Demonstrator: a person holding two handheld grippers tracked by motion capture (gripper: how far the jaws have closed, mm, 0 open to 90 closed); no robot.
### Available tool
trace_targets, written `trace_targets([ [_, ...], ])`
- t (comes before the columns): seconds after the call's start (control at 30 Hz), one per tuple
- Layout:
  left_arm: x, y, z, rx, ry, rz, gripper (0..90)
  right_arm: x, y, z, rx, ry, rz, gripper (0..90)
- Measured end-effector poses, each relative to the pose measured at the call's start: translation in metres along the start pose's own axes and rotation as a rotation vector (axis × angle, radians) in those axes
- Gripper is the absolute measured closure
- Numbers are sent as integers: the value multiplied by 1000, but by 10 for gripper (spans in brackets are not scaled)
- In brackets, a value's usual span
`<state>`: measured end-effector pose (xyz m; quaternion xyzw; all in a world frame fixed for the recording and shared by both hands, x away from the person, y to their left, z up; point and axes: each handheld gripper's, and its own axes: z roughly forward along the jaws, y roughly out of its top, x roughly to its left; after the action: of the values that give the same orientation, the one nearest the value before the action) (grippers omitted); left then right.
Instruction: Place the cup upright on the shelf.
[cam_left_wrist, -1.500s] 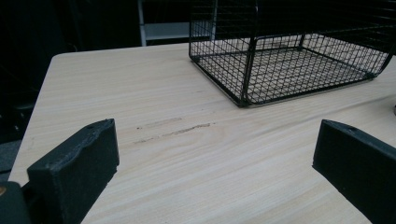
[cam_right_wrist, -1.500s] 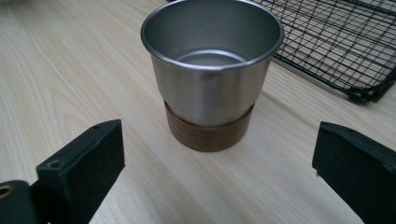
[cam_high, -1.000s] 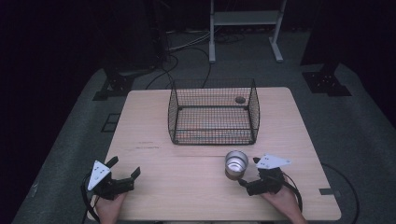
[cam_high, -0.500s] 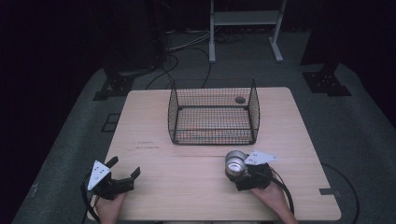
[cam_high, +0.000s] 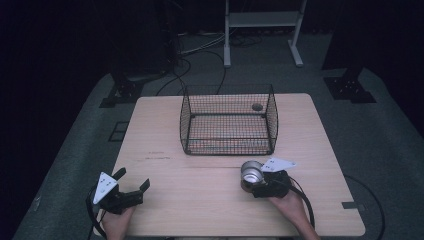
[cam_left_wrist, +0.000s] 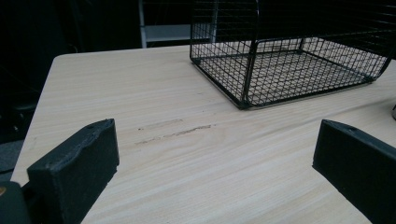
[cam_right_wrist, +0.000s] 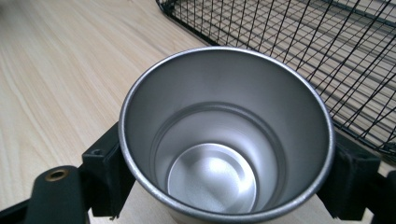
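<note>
A shiny steel cup (cam_right_wrist: 226, 140) stands upright and empty – just beside the wire basket (cam_high: 229, 120). The right gripper (cam_high: 254, 183) has just been closing, and its jaws now clamp the cup's sides; the left gripper (cam_high: 134, 187) gapes wide, holding nothing.

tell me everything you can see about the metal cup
The round silver metal cup looks like brushed steel, with a thin rolled rim, smooth walls that taper toward a stepped flat bottom, and nothing inside. It stands upright on the light wooden table, just in front of the black wire basket, near its right front corner. The right tool has just closed on it: its black jaws press the cup's outer wall from both sides. No handle or markings are visible.
</note>
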<state>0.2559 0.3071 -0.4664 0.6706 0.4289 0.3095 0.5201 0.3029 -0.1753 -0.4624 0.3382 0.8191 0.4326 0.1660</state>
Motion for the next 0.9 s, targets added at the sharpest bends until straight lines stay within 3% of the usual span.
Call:
trace_targets([
  [0.3,0,0,1,3,-3,-1,0,-10,16,-13,-16,46,31,178],
  [0.9,0,0,1,8,-7,0,0,-21,69,-26,-25,89,-3,178],
])
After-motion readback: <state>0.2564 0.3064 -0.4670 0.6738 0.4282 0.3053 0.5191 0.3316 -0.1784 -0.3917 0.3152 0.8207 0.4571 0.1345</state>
